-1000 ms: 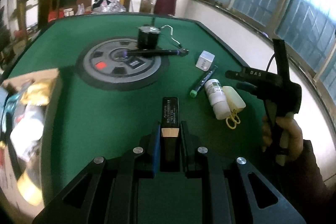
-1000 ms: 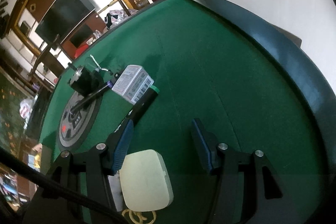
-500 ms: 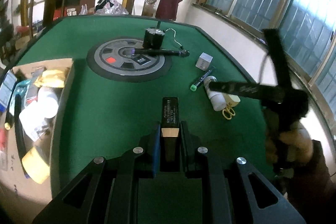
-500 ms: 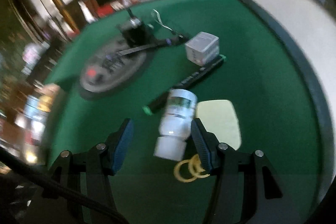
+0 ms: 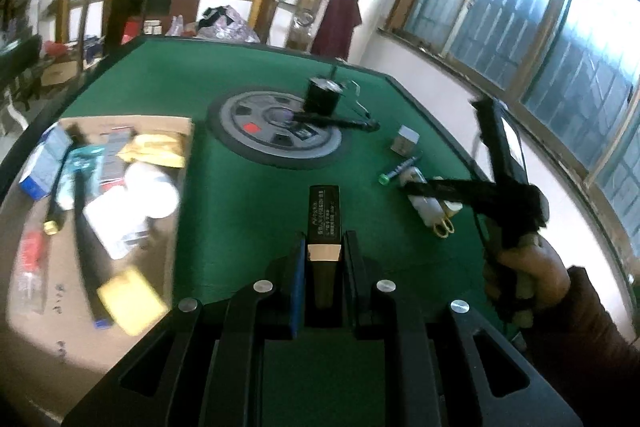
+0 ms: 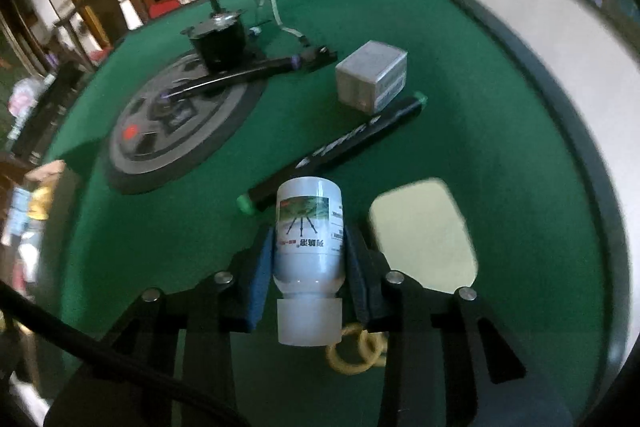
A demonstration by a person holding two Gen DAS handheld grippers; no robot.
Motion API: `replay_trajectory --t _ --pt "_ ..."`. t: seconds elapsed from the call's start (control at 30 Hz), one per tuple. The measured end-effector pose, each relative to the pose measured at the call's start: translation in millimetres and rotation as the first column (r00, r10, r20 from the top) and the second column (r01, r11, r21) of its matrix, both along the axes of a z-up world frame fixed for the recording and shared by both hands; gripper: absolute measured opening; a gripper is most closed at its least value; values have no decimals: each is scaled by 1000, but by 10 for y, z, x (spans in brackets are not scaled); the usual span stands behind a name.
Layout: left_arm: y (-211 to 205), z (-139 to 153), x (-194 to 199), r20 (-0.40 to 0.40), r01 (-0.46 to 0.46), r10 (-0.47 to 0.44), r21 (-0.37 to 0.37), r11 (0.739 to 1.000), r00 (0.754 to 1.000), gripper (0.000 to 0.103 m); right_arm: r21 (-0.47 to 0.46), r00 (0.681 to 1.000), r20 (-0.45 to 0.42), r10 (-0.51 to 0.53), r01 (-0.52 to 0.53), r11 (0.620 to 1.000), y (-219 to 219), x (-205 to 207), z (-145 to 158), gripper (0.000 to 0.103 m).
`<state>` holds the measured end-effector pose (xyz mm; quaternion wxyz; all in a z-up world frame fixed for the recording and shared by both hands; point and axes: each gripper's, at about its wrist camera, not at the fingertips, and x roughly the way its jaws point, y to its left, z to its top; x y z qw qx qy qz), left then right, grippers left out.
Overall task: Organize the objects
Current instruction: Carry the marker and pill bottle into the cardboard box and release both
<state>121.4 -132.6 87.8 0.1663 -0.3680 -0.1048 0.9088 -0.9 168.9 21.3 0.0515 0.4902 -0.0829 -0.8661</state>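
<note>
My left gripper [image 5: 324, 247] is shut on a slim black box with a gold band [image 5: 324, 215], held above the green table [image 5: 240, 211]. In the right wrist view a white bottle [image 6: 308, 219] lies on the felt between the jaws of my right gripper [image 6: 309, 251]. Those jaws are closing, and both blue pads [image 6: 262, 267] touch the bottle's sides. The left wrist view shows the right gripper [image 5: 436, 189] low over the bottle, held by a person's hand [image 5: 524, 267]. A cardboard box [image 5: 28, 311] with several items stands at the left.
Beside the bottle lie a green-capped black marker [image 6: 340, 147], a pale yellow case [image 6: 424, 235], yellow scissor handles [image 6: 356, 351] and a small grey box [image 6: 372, 75]. A black motor [image 6: 220, 39] and a black rod [image 6: 240, 75] sit on the round grey disc [image 6: 172, 131].
The right gripper swung from beside the yellow case to over the white bottle, and its jaws narrowed onto it. The left gripper carried the black box leftward, bringing the cardboard box further into view.
</note>
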Motion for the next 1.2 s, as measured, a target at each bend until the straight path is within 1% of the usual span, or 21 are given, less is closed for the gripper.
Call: replay_trajectory --t 0.03,0.1,0.17,0.23,0.3,0.37,0.4,0.5,0.53,0.63,0.77,0.9,1.0,1.03,1.07,1.13,1.2 --pt "-84 10 19 -1 -14 14 10 1000 1000 15 -58 1000 5 14 -14 998 5 57 22 32" --pt "-261 15 60 -1 -48 48 27 998 999 14 -143 999 6 40 -39 989 -19 156 72 32" --pt "-443 18 115 -1 -86 86 35 996 996 14 -236 996 -3 86 -84 968 -115 265 144 32" --pt "-625 10 170 -1 -126 126 35 991 992 14 -303 989 -15 148 -145 942 -289 360 225 32" --pt "-825 -9 225 2 -176 176 31 984 984 15 -341 980 -27 199 -196 920 -464 431 303 32" --pt "-1017 -45 275 10 -227 227 26 973 974 15 -382 962 -43 269 -265 885 -739 499 387 32" --pt "-1111 -68 288 16 -253 252 24 967 968 15 -393 956 -47 289 -284 875 -826 523 399 32" --pt "-1384 -154 319 44 -324 323 9 946 945 15 -443 924 -54 379 -362 820 -1243 586 445 32" --pt "-1458 -186 319 54 -343 342 4 939 938 15 -456 908 -54 416 -394 799 -1437 616 452 32" --pt "-1625 -276 285 75 -389 391 -33 920 917 15 -459 878 -45 477 -442 771 -1817 663 427 32" --pt "-1736 -432 201 120 -405 412 -74 911 903 15 -488 842 -10 540 -475 732 -2297 699 314 32" --pt "-1886 -591 136 167 -421 429 -85 903 888 15 -480 816 24 577 -497 723 -2627 732 176 32" --pt "-1978 -622 136 163 -431 441 -98 897 882 15 -478 803 51 594 -503 720 -2860 698 54 32" --pt "-1987 -628 130 164 -436 447 -102 894 879 15 -485 801 46 597 -504 714 -2884 696 56 32" --pt "-2018 -646 114 169 -443 455 -101 891 874 15 -481 798 56 600 -505 716 -2961 685 39 32" --pt "-2074 -657 102 175 -447 455 -86 890 873 15 -466 795 64 604 -511 722 -3070 679 11 32" --pt "-2132 -695 111 186 -453 453 -45 890 872 15 -437 793 73 605 -519 734 -3186 673 -26 32"
